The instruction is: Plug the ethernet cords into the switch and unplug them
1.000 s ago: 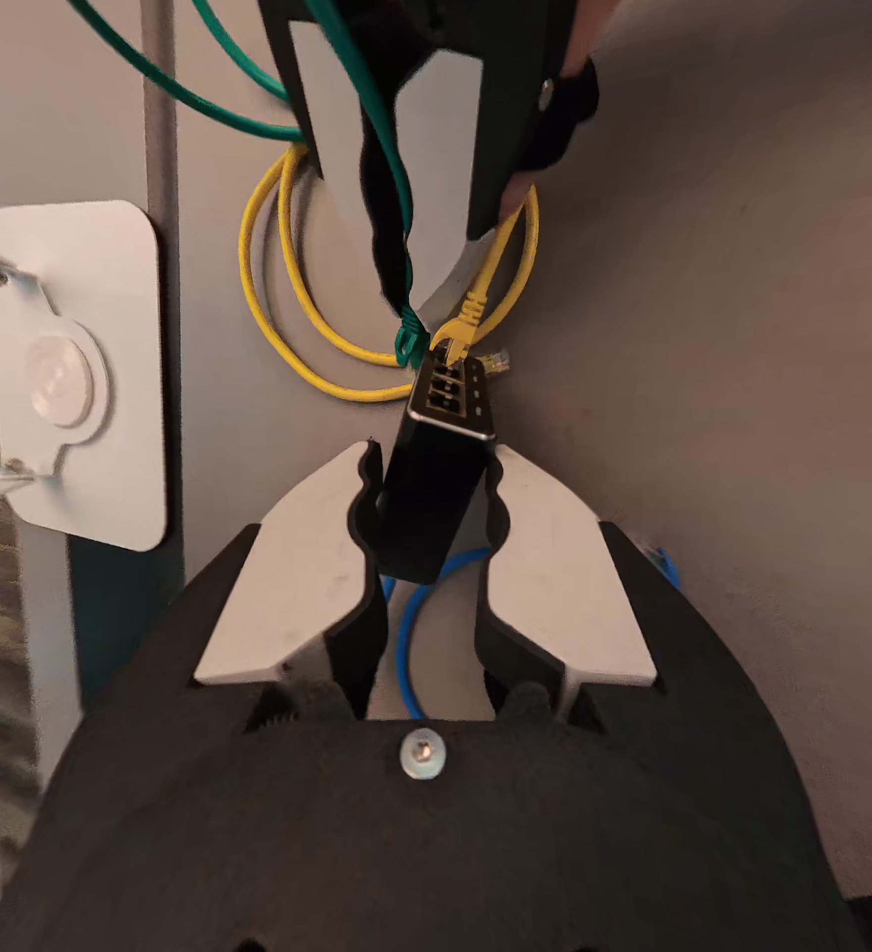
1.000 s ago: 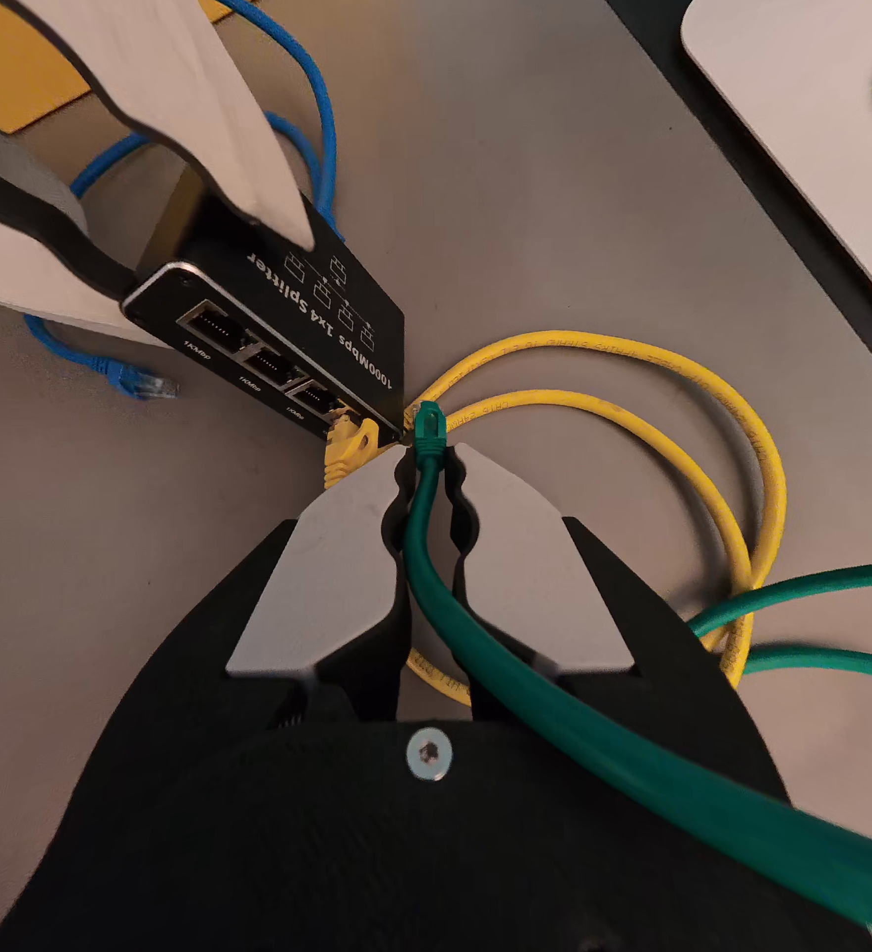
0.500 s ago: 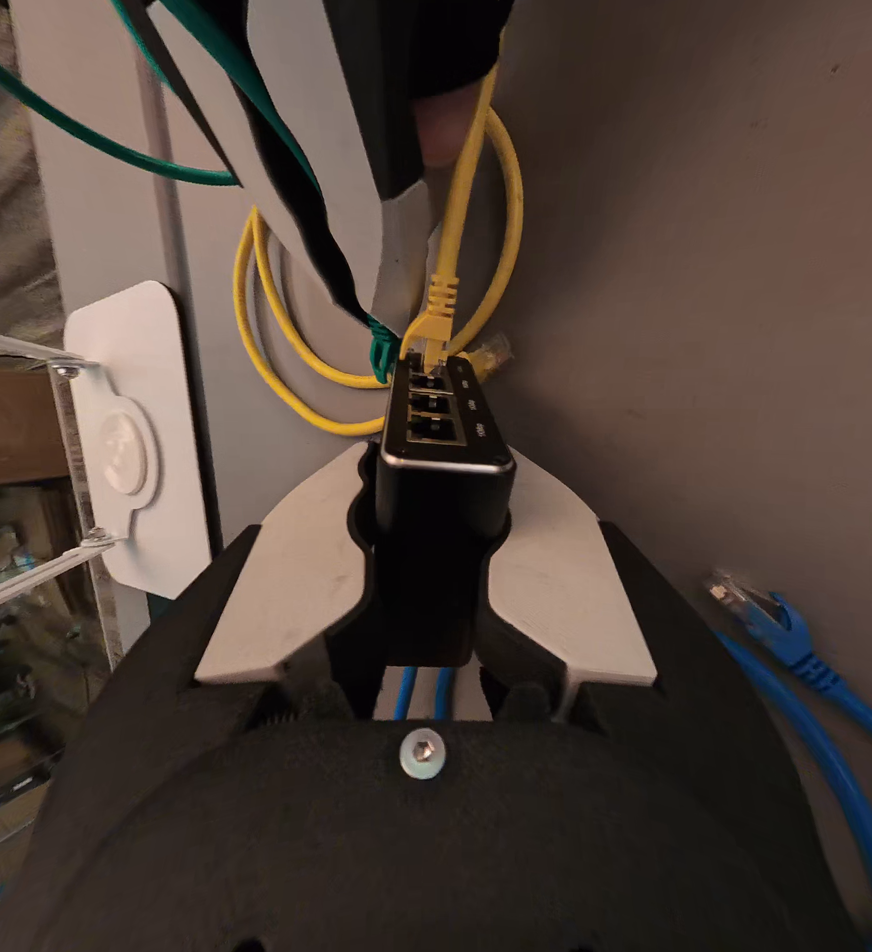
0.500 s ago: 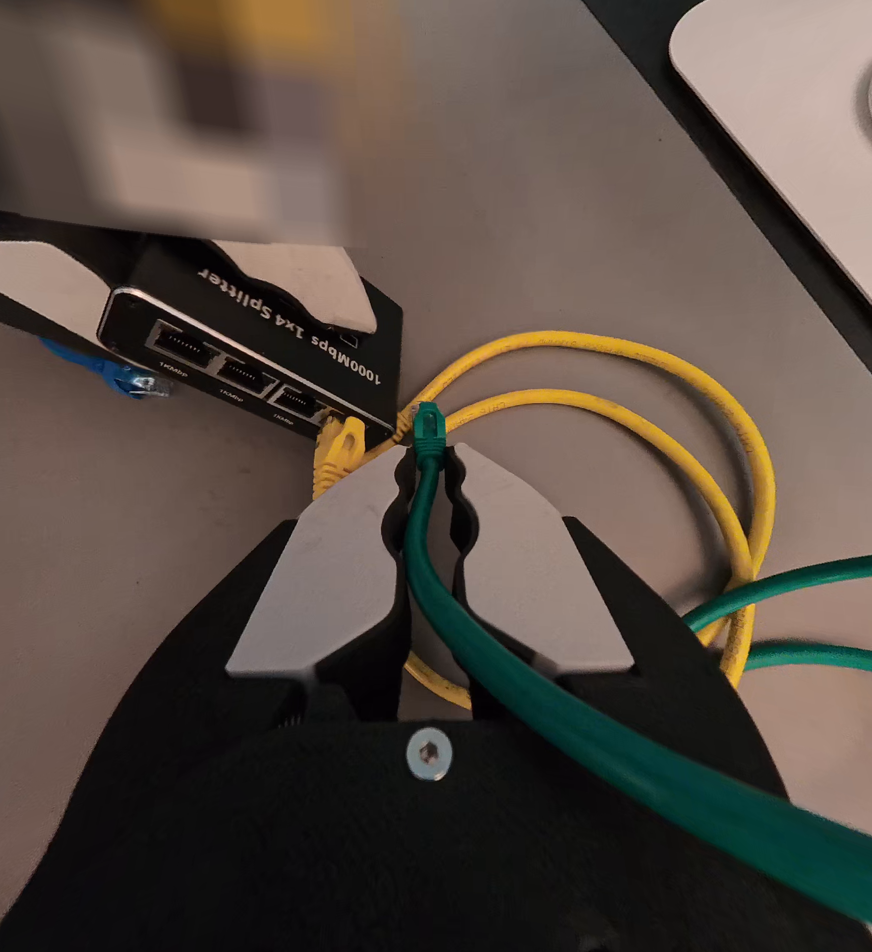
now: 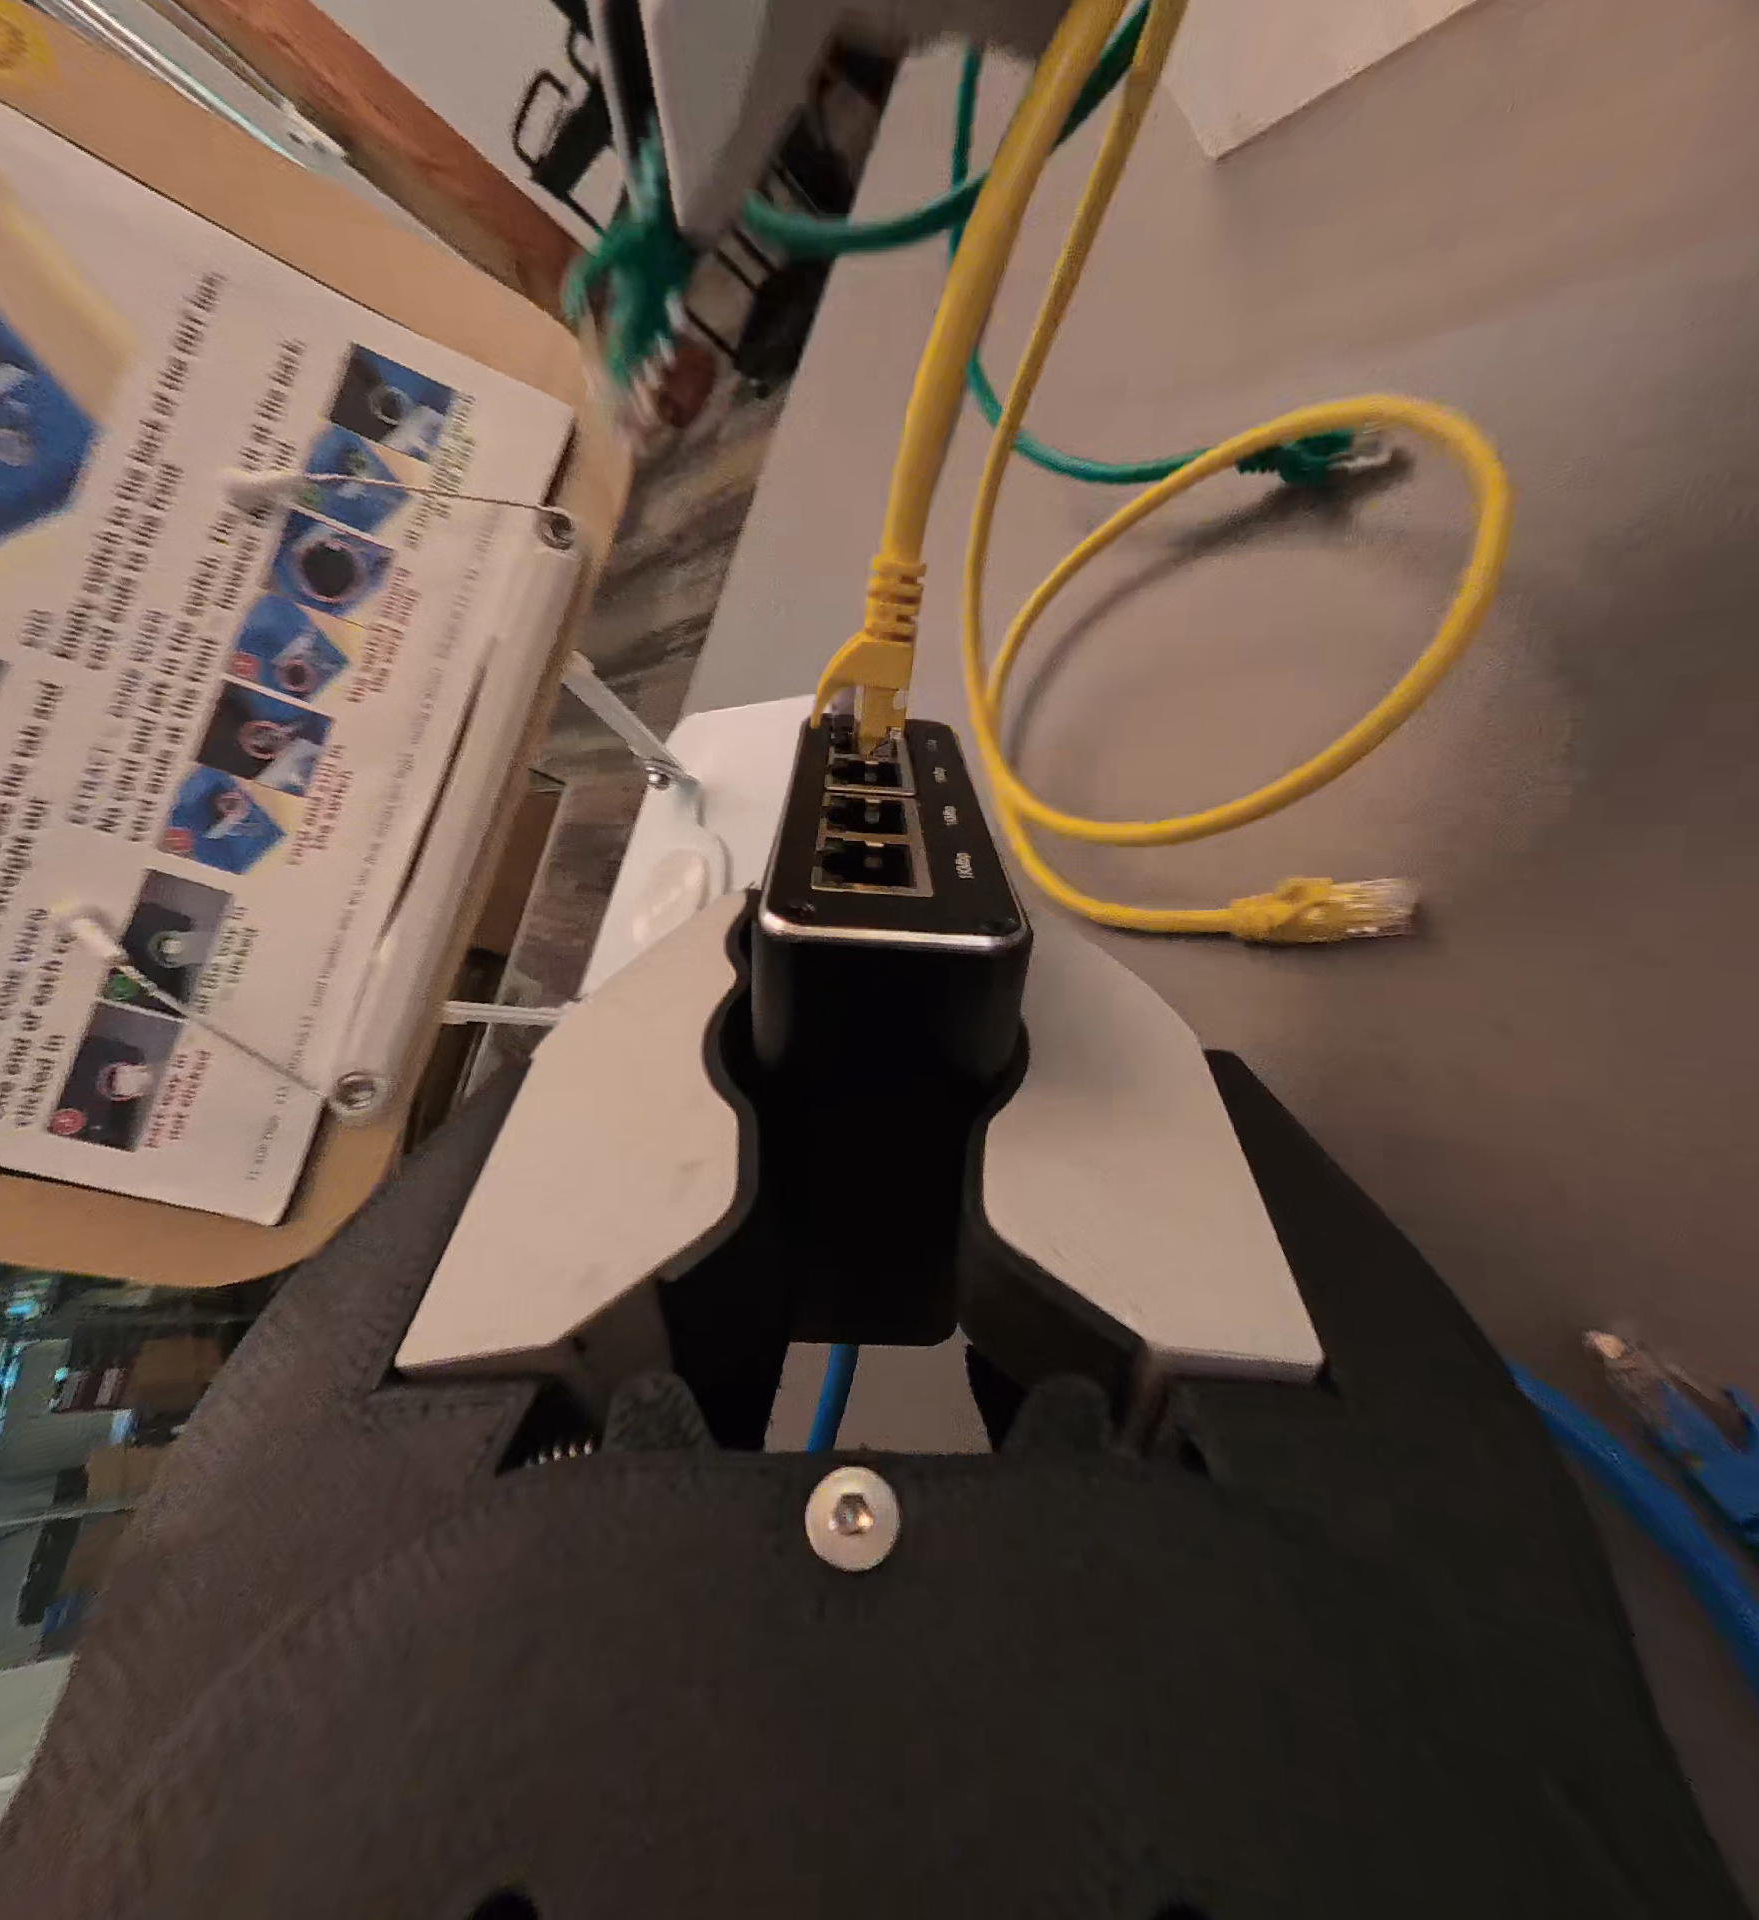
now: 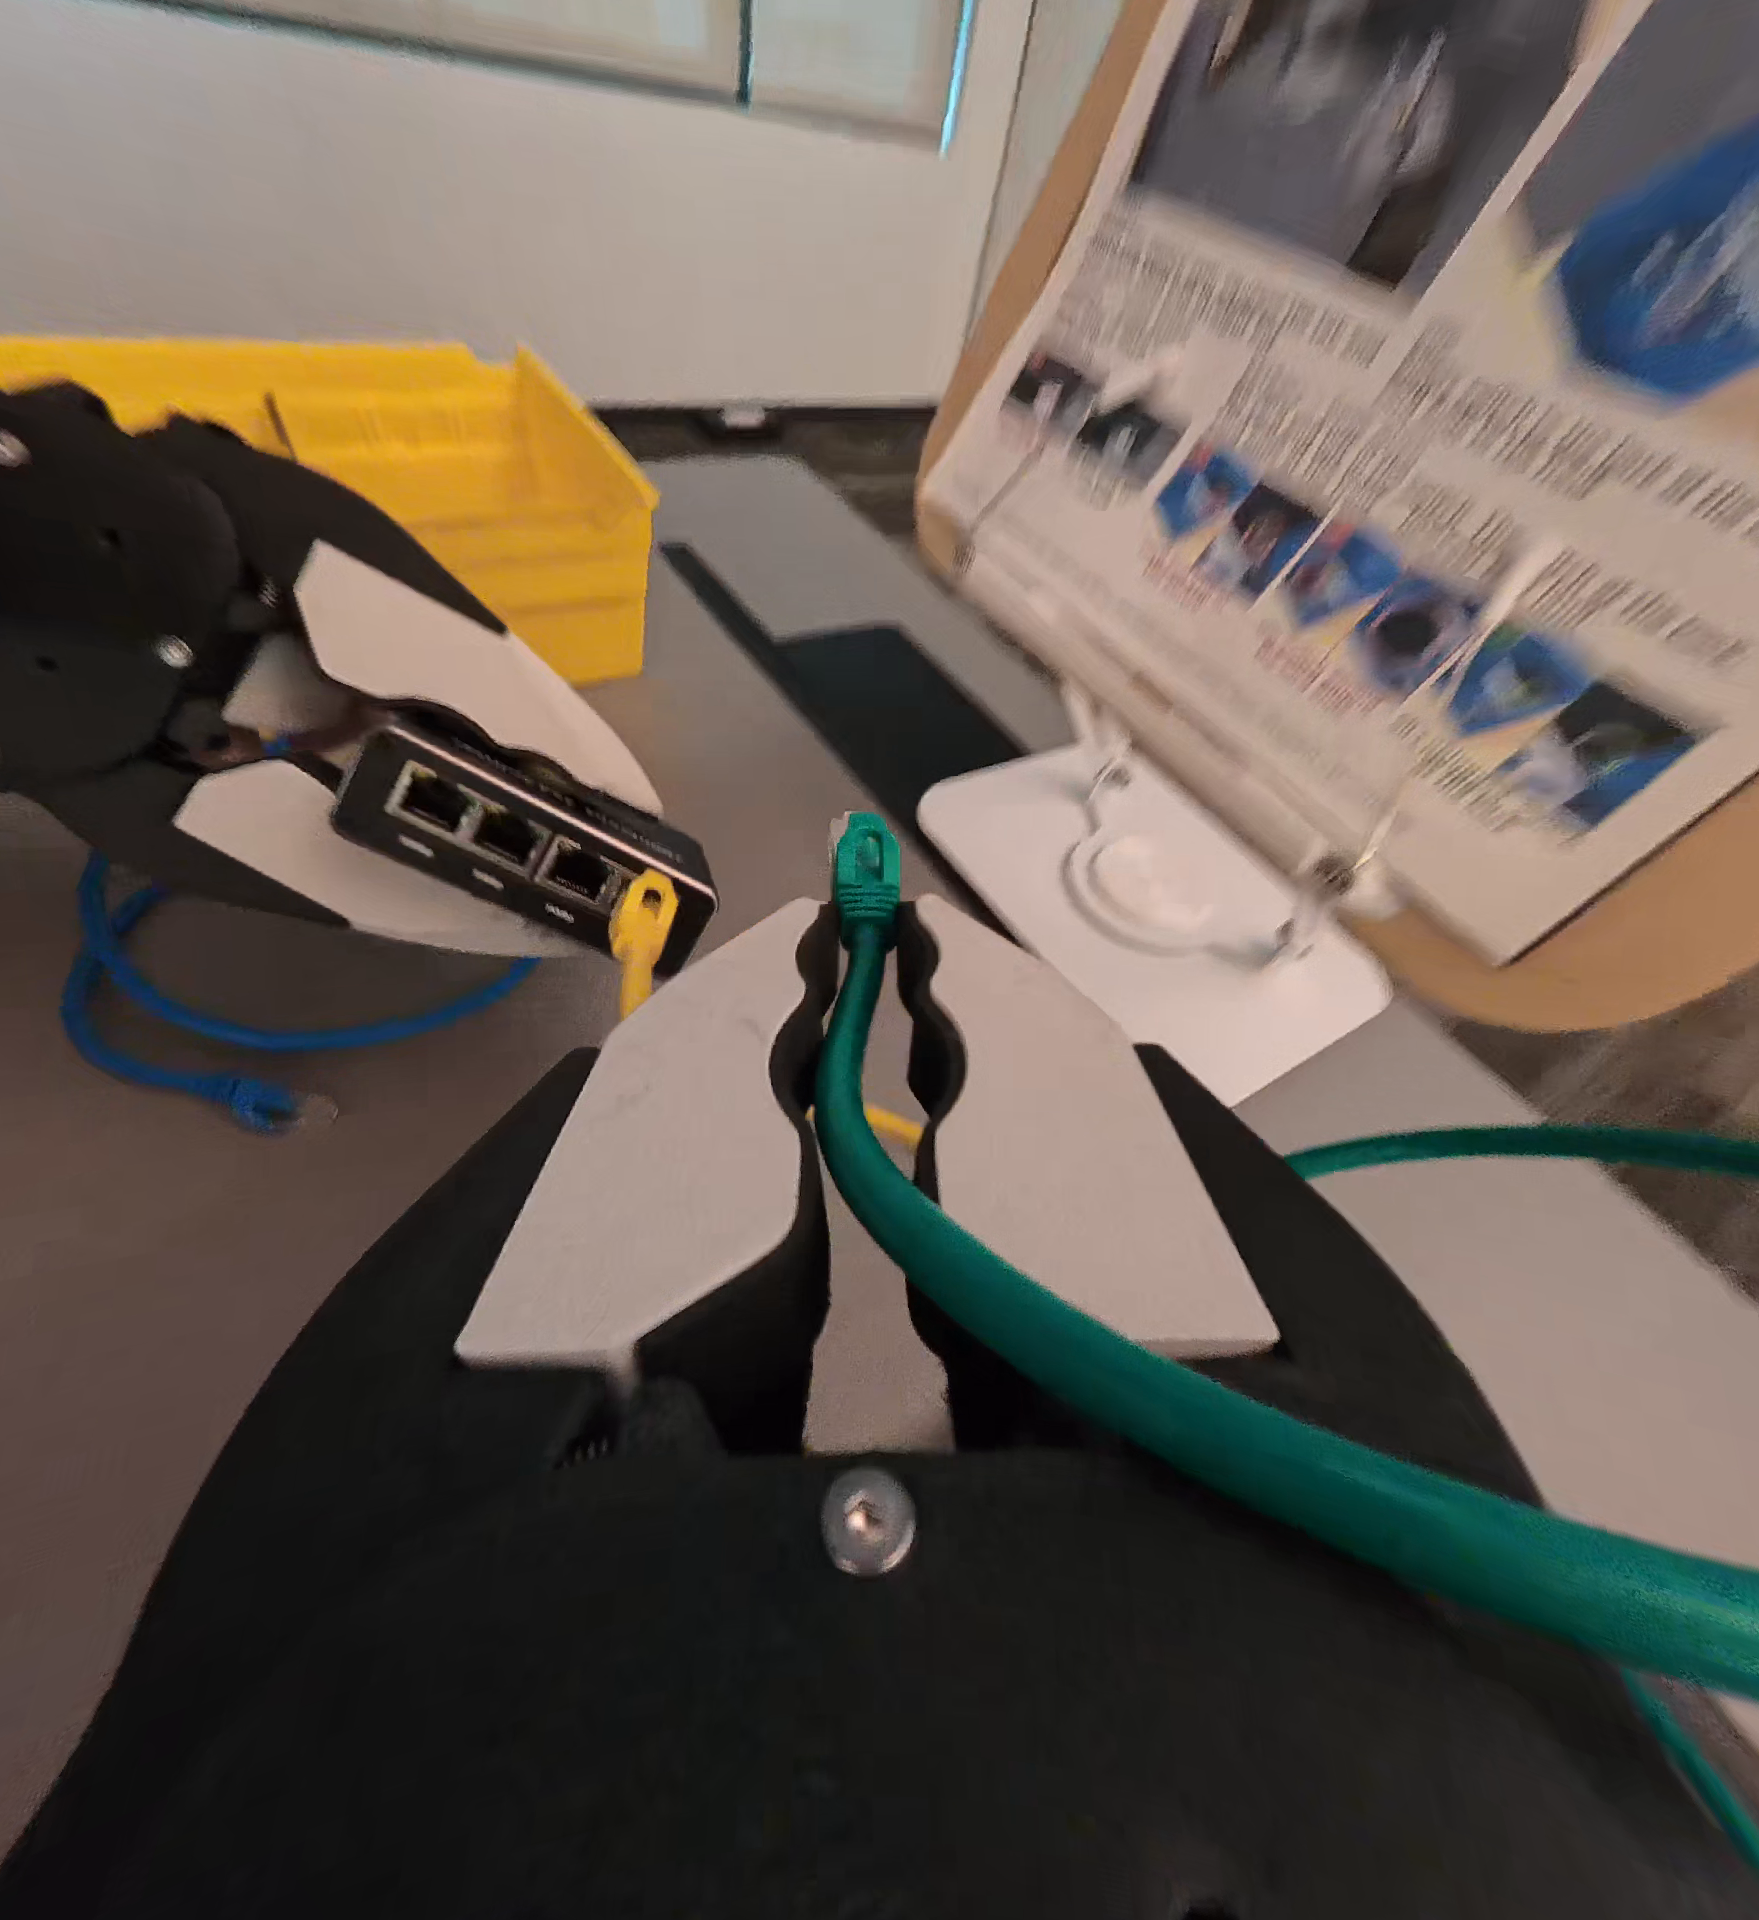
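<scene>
Holding the switch (image 5: 890,997) clamped across its body in your left claw (image 5: 885,1029), you have its port face pointing straight out past the fingertips. One yellow cord (image 5: 890,634) already sits in the far port of the row; the three ports nearer the claw look empty. A blue cord (image 5: 833,1397) runs out of the switch's rear, between the fingers.

Your right claw (image 6: 859,935) is pinched on the green cord (image 6: 854,1039) just behind its plug (image 6: 862,868), which pokes forward beyond the tips. The cable trails back over the claw to its right.

What the next move turns on, as I judge it: in the right wrist view the switch (image 6: 522,831) lies ahead and to the left of the green plug, near but not touching. Its port face (image 6: 501,826) looks toward the right claw and a little rightward, while the plug's long axis points straight ahead, past the switch's right end. So plug and port are not yet in line. You would need to swing the plug left and turn it to face the row squarely, or turn the switch to meet it. The open port next to the yellow plug (image 6: 641,920) is the closest to the right claw.

Whether the plug's latch tab matches the port's notch I cannot tell.
</scene>
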{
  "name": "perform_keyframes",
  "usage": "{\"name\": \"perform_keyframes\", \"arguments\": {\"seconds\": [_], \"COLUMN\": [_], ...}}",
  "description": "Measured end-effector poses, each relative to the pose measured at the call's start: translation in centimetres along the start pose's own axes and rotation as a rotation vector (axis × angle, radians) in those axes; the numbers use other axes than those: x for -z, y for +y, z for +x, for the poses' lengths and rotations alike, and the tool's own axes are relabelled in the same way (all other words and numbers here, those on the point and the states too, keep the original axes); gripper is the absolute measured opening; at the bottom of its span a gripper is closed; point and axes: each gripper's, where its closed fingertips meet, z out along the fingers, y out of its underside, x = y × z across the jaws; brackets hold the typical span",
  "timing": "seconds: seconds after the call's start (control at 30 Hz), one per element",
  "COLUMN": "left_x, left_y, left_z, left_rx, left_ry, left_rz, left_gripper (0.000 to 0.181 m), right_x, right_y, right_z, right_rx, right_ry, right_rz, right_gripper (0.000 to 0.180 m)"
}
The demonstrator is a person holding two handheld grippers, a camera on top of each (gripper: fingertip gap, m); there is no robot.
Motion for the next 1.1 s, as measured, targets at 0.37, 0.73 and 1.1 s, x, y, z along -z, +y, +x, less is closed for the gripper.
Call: {"name": "perform_keyframes", "arguments": {"seconds": [0.37,0.73,1.1], "left_x": [6.2,11.6,11.0], "left_y": [-2.2,-4.3,-6.8], "left_z": [-4.2,-8.2,-7.1], "left_rx": [-0.1,-0.01,-0.237], "left_ry": [-0.182,-0.321,-0.464], "left_rz": [0.116,0.276,0.204], "left_gripper": [0.038,0.038,0.038], "right_x": [12.5,11.6,3.9], "right_y": [-12.5,-15.5,-11.4], "right_z": [-0.9,-12.2,-15.2], "right_rx": [0.488,0.224,0.014], "right_ry": [0.614,0.156,-0.08], "right_rz": [0.212,0.288,0.249], "right_gripper": [0.012,0.012,0.011]}}
